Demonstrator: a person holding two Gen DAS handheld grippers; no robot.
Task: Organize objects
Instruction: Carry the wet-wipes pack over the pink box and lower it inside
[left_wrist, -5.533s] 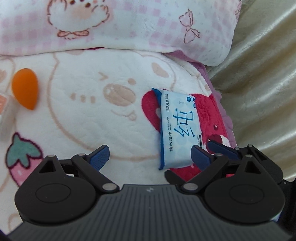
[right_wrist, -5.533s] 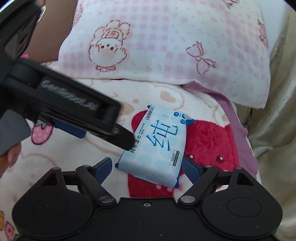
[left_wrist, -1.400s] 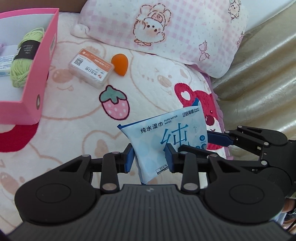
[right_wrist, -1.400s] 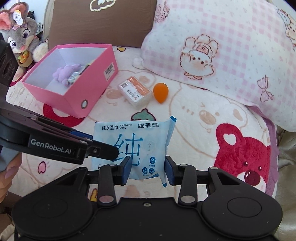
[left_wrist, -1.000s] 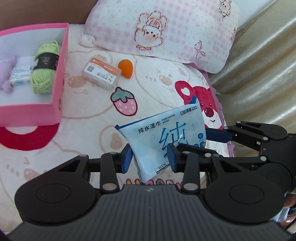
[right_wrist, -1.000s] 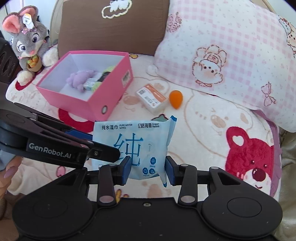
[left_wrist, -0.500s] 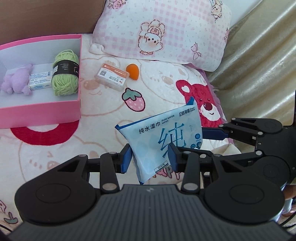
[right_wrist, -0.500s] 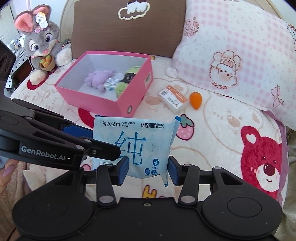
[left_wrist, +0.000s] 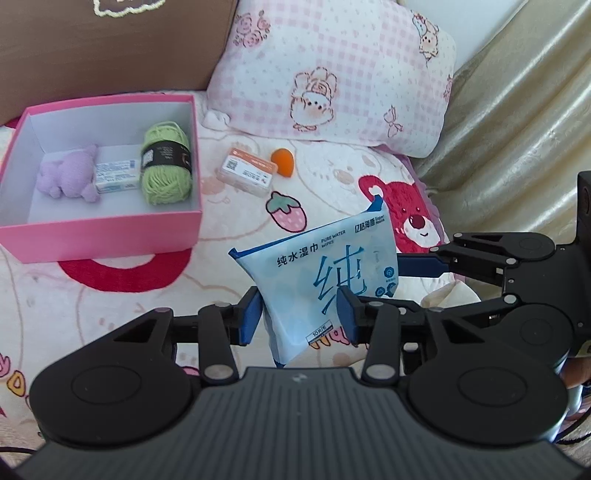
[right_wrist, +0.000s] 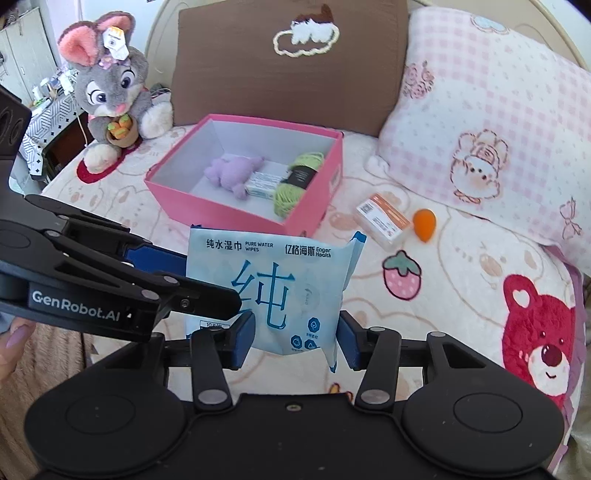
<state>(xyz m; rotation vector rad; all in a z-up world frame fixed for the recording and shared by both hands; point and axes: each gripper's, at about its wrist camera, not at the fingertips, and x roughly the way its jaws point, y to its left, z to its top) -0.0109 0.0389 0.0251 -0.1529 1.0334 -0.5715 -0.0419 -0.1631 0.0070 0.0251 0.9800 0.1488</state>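
A blue pack of wet wipes (left_wrist: 325, 273) is held in the air above the bed by both grippers. My left gripper (left_wrist: 301, 317) is shut on its lower part; my right gripper (right_wrist: 295, 334) is shut on it too, and the pack (right_wrist: 273, 288) stands upright between its fingers. The pink box (left_wrist: 96, 232) lies to the far left and holds a green yarn ball (left_wrist: 166, 170), a purple plush (left_wrist: 68, 177) and a small white box (left_wrist: 116, 177). The pink box also shows in the right wrist view (right_wrist: 314, 206). An orange-white box (left_wrist: 246, 171) and an orange sponge (left_wrist: 282, 157) lie on the blanket.
A pink checked pillow (left_wrist: 332, 74) and a brown cushion (right_wrist: 291, 59) lie at the head of the bed. A grey rabbit plush (right_wrist: 110, 92) sits at the far left. A beige curtain (left_wrist: 517, 129) hangs on the right. The blanket has bear and strawberry prints.
Both grippers shut on the wipes pack, lifted it off the blanket and carried it up and back. The pink box has come further into view.
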